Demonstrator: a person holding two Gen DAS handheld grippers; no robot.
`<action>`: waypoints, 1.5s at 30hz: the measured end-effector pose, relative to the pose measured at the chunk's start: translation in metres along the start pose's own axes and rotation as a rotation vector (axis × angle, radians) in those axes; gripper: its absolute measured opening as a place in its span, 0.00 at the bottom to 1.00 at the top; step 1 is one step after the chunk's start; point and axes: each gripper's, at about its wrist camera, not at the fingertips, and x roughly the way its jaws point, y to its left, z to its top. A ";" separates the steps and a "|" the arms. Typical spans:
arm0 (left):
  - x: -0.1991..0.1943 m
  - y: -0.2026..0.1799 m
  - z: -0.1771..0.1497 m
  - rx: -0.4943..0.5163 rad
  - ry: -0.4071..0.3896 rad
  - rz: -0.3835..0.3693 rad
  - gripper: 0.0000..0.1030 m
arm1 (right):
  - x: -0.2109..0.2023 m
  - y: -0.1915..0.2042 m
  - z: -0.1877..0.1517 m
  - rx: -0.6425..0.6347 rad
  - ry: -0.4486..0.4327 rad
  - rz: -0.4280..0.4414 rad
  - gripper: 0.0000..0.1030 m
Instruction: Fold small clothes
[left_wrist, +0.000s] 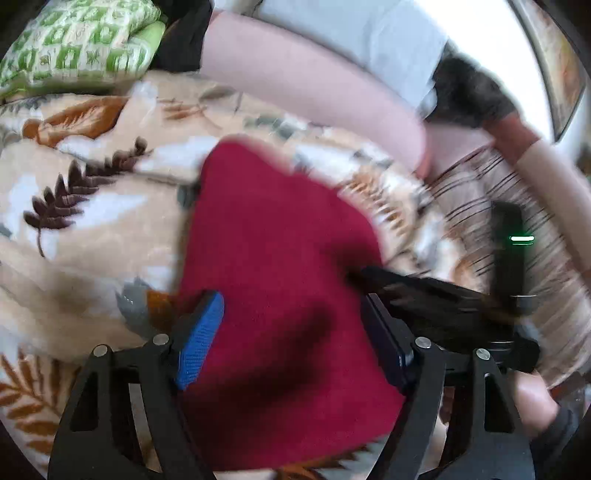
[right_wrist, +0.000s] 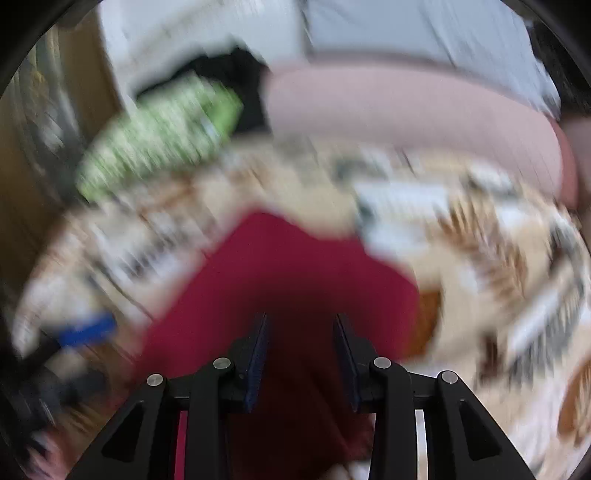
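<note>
A dark red knitted garment (left_wrist: 280, 258) lies on a beige leaf-patterned blanket (left_wrist: 92, 221). My left gripper (left_wrist: 291, 341) hovers over its near part with the jaws wide apart; the blue pads (left_wrist: 199, 339) stand on either side of the cloth and do not press it. My right gripper (left_wrist: 369, 278) comes in from the right at the garment's right edge. In the blurred right wrist view the right gripper (right_wrist: 302, 362) has its jaws narrowed, and the red garment (right_wrist: 295, 273) fills the gap and runs back under the fingers. The left gripper's blue pad (right_wrist: 88, 330) shows at lower left there.
A green-and-white patterned pillow (left_wrist: 74, 44) lies at the blanket's far left. A person in a white top sits at the far side, with a bare limb (left_wrist: 314, 88) stretched across the blanket's far edge. Striped brown fabric (left_wrist: 535, 206) covers the right side.
</note>
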 end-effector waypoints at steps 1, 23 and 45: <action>0.000 -0.006 -0.001 0.033 -0.009 0.013 0.74 | 0.009 -0.010 -0.012 0.054 -0.013 0.030 0.34; -0.066 -0.008 -0.034 0.026 0.068 -0.063 0.76 | -0.053 -0.010 -0.087 0.226 -0.006 0.014 0.53; -0.127 -0.045 -0.103 0.220 0.010 0.348 0.77 | -0.164 0.061 -0.187 0.131 -0.186 -0.113 0.54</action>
